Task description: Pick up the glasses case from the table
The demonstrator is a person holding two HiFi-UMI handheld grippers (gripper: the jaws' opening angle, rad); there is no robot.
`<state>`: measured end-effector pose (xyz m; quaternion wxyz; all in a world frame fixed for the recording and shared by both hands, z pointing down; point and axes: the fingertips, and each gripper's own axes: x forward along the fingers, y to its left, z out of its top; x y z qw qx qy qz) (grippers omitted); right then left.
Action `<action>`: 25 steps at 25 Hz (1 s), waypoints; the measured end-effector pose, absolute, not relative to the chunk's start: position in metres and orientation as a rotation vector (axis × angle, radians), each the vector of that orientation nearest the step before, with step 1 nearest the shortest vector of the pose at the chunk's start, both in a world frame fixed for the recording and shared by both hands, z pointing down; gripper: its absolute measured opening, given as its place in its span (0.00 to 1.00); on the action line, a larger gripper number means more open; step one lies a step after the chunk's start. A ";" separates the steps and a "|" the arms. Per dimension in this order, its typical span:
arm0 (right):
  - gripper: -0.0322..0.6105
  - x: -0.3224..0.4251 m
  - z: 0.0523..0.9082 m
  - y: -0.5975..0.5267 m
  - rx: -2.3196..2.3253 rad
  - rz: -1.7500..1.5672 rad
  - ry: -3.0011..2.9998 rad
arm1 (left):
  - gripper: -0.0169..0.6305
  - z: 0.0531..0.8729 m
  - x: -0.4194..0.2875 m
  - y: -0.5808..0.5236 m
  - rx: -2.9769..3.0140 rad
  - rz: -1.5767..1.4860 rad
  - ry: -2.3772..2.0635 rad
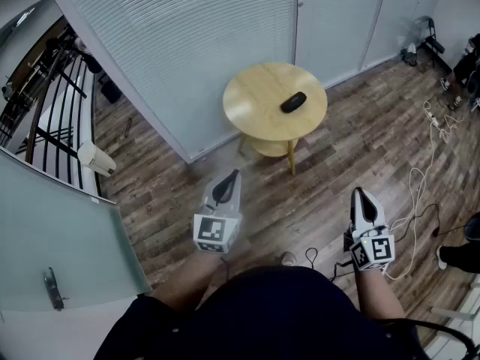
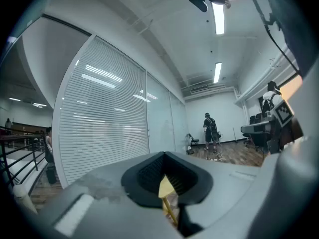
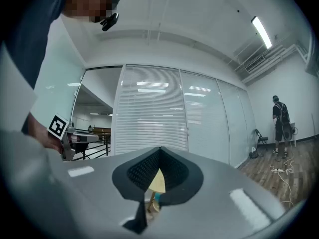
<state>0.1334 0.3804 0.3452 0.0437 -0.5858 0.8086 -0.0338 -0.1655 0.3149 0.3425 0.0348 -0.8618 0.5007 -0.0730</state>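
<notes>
My left tool (image 1: 235,172) is closed and empty. Its jaws meet at the tips, leaving only a narrow slit behind them. My right tool (image 1: 358,191) is in the same state, jaws together with nothing between them. I hold both tools level, side by side and well apart from each other, over the wood floor (image 1: 352,148).

The case (image 1: 293,102) is dark and oblong. It lies flat, at a slant, on the round pale desk (image 1: 247,100), right of the desk's centre. The desk stands ahead of both tools, just in front of the white slatted partition (image 1: 187,43). Neither tool touches the case or the desk.

In the left gripper view and the right gripper view, a yellow sliver of the desk shows through the slit behind the jaw tips.

White cables (image 1: 420,193) lie on the floor to the right of my right tool. A person (image 2: 210,131) stands at the far end of the room.
</notes>
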 end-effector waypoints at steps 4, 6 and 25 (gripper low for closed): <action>0.06 0.144 0.350 0.385 -1.789 -0.126 2.466 | 0.03 0.341 -0.154 0.318 -2.639 -0.226 1.526; 0.06 0.151 0.354 0.384 -1.783 -0.149 2.470 | 0.03 0.341 -0.144 0.319 -2.641 -0.231 1.516; 0.06 0.221 0.397 0.276 -1.767 -0.302 2.493 | 0.03 0.370 -0.072 0.231 -2.614 -0.327 1.512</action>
